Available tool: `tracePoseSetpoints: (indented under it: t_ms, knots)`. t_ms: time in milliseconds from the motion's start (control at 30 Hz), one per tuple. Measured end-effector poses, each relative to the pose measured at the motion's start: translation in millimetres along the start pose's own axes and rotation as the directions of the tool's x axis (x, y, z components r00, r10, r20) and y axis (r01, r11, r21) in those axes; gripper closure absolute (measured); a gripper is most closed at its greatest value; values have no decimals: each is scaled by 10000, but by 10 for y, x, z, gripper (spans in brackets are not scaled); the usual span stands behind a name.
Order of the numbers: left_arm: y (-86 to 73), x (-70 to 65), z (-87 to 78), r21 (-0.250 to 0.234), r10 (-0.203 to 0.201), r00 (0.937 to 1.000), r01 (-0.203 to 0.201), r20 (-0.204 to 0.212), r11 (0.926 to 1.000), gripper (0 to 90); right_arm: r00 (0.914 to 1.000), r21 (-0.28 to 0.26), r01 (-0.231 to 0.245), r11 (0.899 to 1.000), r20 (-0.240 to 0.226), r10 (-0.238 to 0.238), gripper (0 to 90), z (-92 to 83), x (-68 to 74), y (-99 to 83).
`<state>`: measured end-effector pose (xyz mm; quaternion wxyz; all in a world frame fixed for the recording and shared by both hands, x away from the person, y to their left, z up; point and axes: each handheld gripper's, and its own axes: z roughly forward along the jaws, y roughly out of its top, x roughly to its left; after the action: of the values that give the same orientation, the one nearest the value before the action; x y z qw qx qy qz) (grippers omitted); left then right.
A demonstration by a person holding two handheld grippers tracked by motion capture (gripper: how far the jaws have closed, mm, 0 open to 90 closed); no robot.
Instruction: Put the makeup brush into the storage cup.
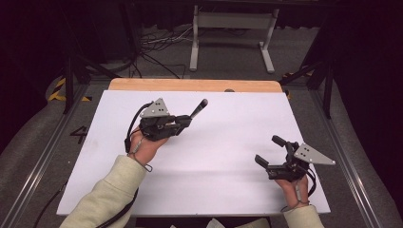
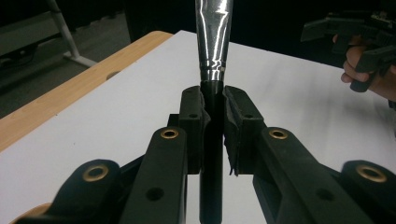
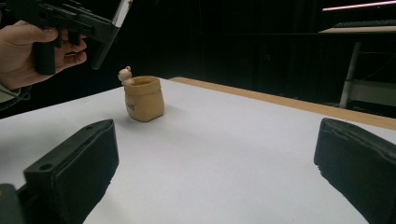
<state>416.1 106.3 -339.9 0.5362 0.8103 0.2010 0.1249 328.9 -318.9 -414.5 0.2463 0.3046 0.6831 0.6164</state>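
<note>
Your left gripper (image 2: pixel 214 116) is clenched on a brush (image 2: pixel 213 42) handle above the table (image 1: pixel 228 142), while your right gripper (image 1: pixel 270 151) stands released.

The brush (image 2: pixel 213 42) runs out past the top edge of the left gripper view, so its far end is cut off there; its dark handle leaves the bottom edge between the jaws. In the high view its tip is too small to make out. The tan pot (image 3: pixel 143 98) carries a small print too tiny to read, and what its little figure depicts is unclear.
</note>
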Motion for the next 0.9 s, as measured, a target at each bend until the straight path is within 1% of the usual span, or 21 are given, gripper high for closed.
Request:
tracePoseSetpoints:
  t_ms: [33, 100, 133, 167, 200, 300, 367, 467, 500, 533, 633, 700, 733, 767, 833, 867, 900]
  knots:
    - [-6, -2, -2, -77, -129, 9999, 129, -30, 9999, 787, 10000, -6, 6, 10000, -17, -6, 5, 0, 2, 2]
    - [-10, 7, -10, -148, -181, 9998, 179, -105, 9997, 786, 10000, -7, 17, 10000, -17, -17, 5, 0, 2, 3]
    - [-17, 17, -25, -242, -131, 9995, 124, -284, 9996, 786, 10000, -10, 24, 10000, -22, -24, 5, -1, 2, 3]
    - [-23, 13, -28, -325, -242, 9991, 231, -338, 9992, 786, 10000, 6, 11, 10000, -16, -11, 5, -1, 0, 1]
    - [-29, 15, -35, -347, -253, 9984, 236, -498, 9991, 787, 10000, 14, 4, 10000, -3, -4, 5, -1, -1, 0]
    - [-46, 33, -49, -455, -218, 9945, 172, -1029, 9988, 786, 10000, 2, -10, 10000, 2, 10, 5, -5, -7, -3]
    - [-58, 36, -58, -555, -408, 9923, 345, -1169, 9979, 786, 10000, -21, -22, 10000, 22, 22, 5, -10, -10, -1]
    - [-71, 56, -76, -695, -483, 9897, 391, -1351, 9968, 787, 10000, -9, -24, 10000, 45, 24, 5, -15, -15, -2]
    - [-77, 55, -82, -721, -614, 9891, 520, -1340, 9960, 787, 10000, -3, -31, 10000, 38, 31, 5, -15, -14, -4]
    - [-81, 70, -87, -757, -538, 9882, 433, -1436, 9962, 787, 10000, 1, -27, 10000, 35, 27, 5, -14, -15, -6]
    - [-104, 90, -106, -888, -879, 9821, 739, -1665, 9933, 786, 10000, -3, -45, 10000, 30, 45, 5, -14, -11, -6]
    - [-116, 117, -111, -937, -978, 9775, 813, -1871, 9923, 786, 10000, -18, -69, 10000, -17, 69, 5, -20, -10, -3]
    - [-116, 117, -111, -937, -978, 9775, 813, -1871, 9923, 786, 10000, -18, -69, 10000, -17, 69, 5, -20, -10, -3]
    - [-124, 137, -119, -931, -1013, 9739, 837, -2032, 9921, 786, 10000, -11, -84, 10000, -11, 84, 5, -24, -10, -2]
    - [-138, 157, -137, -975, -1164, 9683, 968, -2212, 9905, 786, 9999, -50, -124, 9999, -25, 124, 5, -31, -14, -2]
    - [-143, 169, -149, -958, -1152, 9663, 954, -2302, 9908, 786, 9999, -55, -145, 9999, -28, 145, 5, -33, -16, -3]
    - [-154, 180, -154, -1120, -1345, 9628, 1107, -2343, 9875, 786, 9999, -67, -160, 9998, -15, 160, 5, -33, -15, -3]
